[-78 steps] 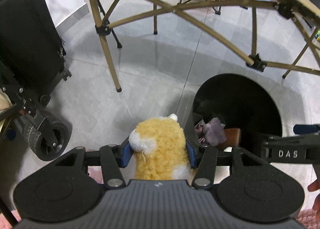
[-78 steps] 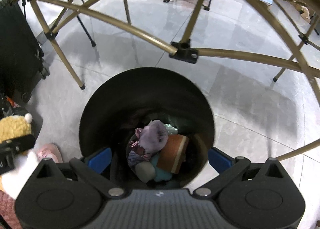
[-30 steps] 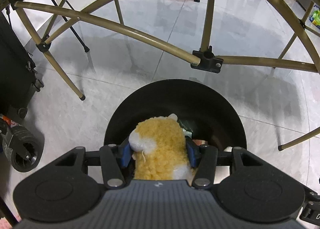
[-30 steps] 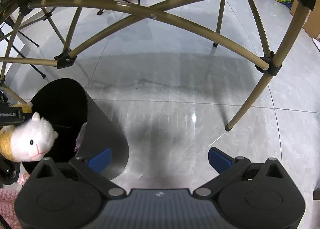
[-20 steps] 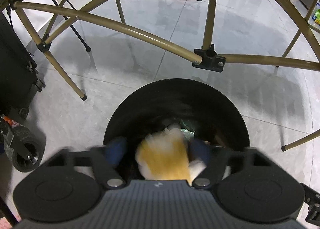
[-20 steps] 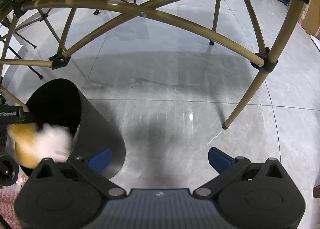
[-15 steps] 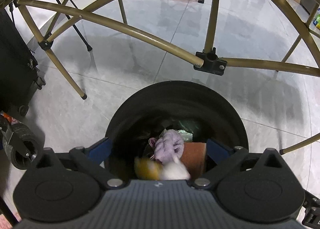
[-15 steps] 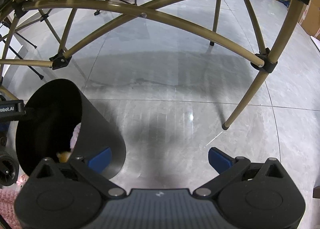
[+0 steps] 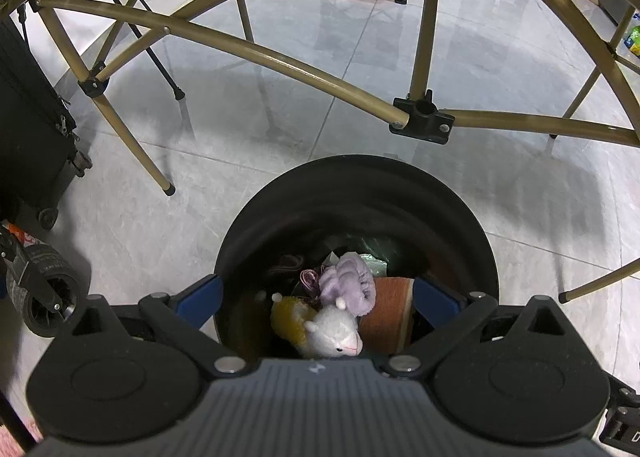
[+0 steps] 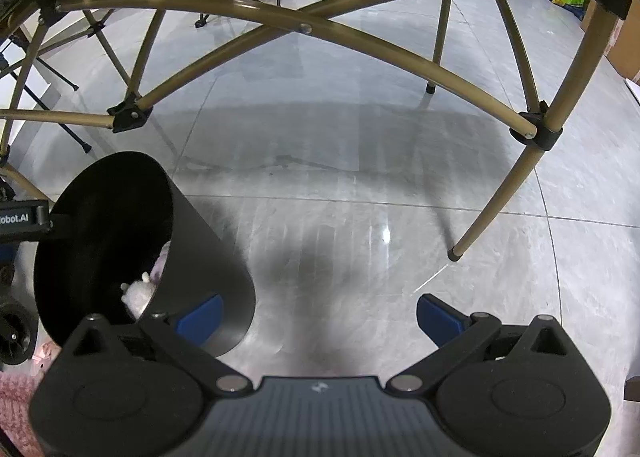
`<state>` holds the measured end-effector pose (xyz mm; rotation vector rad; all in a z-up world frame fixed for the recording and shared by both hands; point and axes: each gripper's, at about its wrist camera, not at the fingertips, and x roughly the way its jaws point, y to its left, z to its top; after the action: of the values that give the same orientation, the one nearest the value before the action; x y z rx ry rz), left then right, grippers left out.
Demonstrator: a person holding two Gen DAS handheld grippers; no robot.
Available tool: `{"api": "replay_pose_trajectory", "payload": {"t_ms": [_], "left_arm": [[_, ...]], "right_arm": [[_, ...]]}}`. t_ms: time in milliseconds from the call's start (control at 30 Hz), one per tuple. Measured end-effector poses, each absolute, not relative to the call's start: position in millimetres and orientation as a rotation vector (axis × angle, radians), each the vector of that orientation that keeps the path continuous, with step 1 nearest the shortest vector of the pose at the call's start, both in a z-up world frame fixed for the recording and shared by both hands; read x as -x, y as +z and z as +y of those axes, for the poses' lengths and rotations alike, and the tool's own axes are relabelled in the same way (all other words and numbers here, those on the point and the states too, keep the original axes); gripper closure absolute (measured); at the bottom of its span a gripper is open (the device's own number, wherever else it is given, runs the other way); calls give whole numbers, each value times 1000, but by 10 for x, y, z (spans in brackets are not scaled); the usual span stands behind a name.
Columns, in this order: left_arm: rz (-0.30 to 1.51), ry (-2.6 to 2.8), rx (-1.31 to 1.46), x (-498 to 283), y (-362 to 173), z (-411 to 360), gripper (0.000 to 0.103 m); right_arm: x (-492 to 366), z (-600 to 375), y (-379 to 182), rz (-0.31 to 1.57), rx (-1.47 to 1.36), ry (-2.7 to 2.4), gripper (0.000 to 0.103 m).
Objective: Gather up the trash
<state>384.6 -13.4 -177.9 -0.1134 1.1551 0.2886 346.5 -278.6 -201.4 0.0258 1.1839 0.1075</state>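
Now left gripper (image 9: 316,299) gapes empty above bin (image 9: 356,193)

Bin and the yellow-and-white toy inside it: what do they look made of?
The bin looks like smooth black plastic or coated metal: thin seamless wall with a dull sheen, so either is possible. The toy looks like plush fabric: fuzzy, curly yellow pile on the body and a soft white face.

Tan folding-table legs (image 9: 304,69), black suitcase (image 9: 28,129), grey tiled floor (image 10: 360,185)
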Motion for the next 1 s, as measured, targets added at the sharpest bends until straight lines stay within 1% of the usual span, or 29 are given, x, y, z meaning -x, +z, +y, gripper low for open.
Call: {"api": "replay_pose_trajectory", "payload": {"t_ms": [300, 567, 733, 1000], "left_arm": [[1107, 240, 121, -3606, -1564, -78, 0], [1030, 204, 117, -3186, -1254, 82, 0], [947, 178, 104, -2821, -934, 174, 0], [833, 120, 61, -2110, -471, 260, 0]], "right_arm": [[-3343, -2650, -1885, 1142, -2, 141, 0], [-2989, -2465, -1754, 1096, -67, 181, 0], [-2661, -2346, -1460, 1025, -93, 242, 0], [-2040, -2146, -955, 920, -60, 333, 0]]}}
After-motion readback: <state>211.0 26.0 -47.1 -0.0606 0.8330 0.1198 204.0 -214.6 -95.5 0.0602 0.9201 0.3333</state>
